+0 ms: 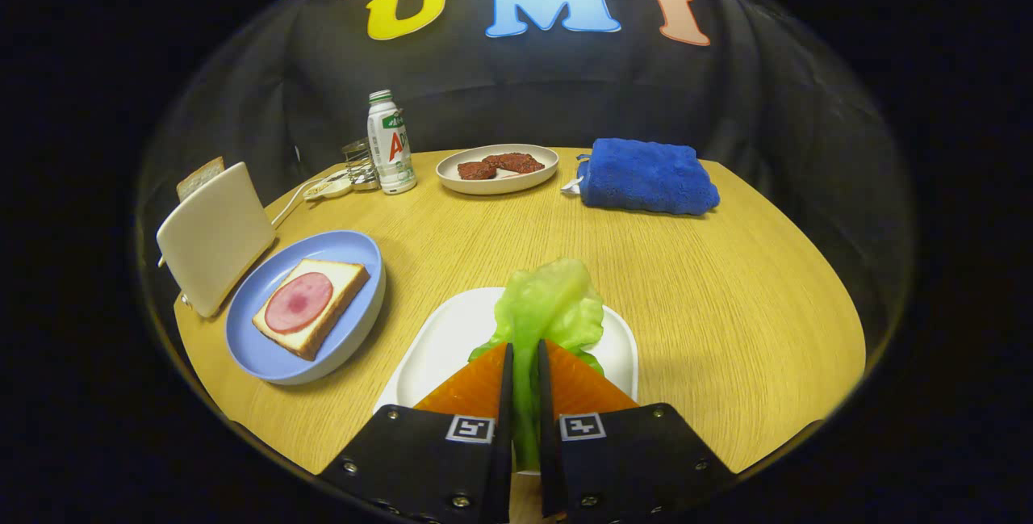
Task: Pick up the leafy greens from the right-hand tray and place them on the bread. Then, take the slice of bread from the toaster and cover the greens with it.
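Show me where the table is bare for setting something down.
Bare wood lies between the white tray, the meat plate and the blue towel, and right of the tray. Crowded: toaster, blue plate, bottle. The gripper pinches the leafy greens.

Claw [524, 350]: we see it pointing forward and slightly down.
Fingers [484, 383]: we find them nearly closed, side by side.
Grip: both fingers press on the leafy greens [549, 310].

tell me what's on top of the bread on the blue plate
One round pink ham slice lies on the bread on the blue plate. The greens are pinched between the fingers, over the white tray.
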The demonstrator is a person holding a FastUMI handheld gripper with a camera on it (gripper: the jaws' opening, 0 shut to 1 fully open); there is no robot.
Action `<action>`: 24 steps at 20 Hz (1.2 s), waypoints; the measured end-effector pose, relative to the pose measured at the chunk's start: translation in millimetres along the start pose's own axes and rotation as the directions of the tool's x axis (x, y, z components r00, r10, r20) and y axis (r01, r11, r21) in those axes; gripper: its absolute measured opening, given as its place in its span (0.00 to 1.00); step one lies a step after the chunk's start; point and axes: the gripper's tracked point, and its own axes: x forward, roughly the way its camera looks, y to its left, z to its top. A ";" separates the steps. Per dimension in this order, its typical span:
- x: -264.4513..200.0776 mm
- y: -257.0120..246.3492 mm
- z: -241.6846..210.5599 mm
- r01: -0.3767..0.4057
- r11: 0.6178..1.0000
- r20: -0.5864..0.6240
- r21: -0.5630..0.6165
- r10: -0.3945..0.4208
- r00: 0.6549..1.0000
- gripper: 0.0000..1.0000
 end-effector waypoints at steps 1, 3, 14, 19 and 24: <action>0.6 1.7 -0.2 -0.003 1.000 -0.003 0.009 0.003 1.000 0.15; -0.7 1.4 0.5 0.003 1.000 -0.006 0.014 -0.003 1.000 0.15; -13.5 -7.3 17.6 0.012 0.993 0.080 0.121 -0.022 0.997 0.01; -24.0 0.5 39.5 -0.009 0.992 0.139 0.127 -0.009 0.990 0.01; -30.8 34.7 61.6 -0.064 0.993 0.191 0.102 0.043 0.981 0.01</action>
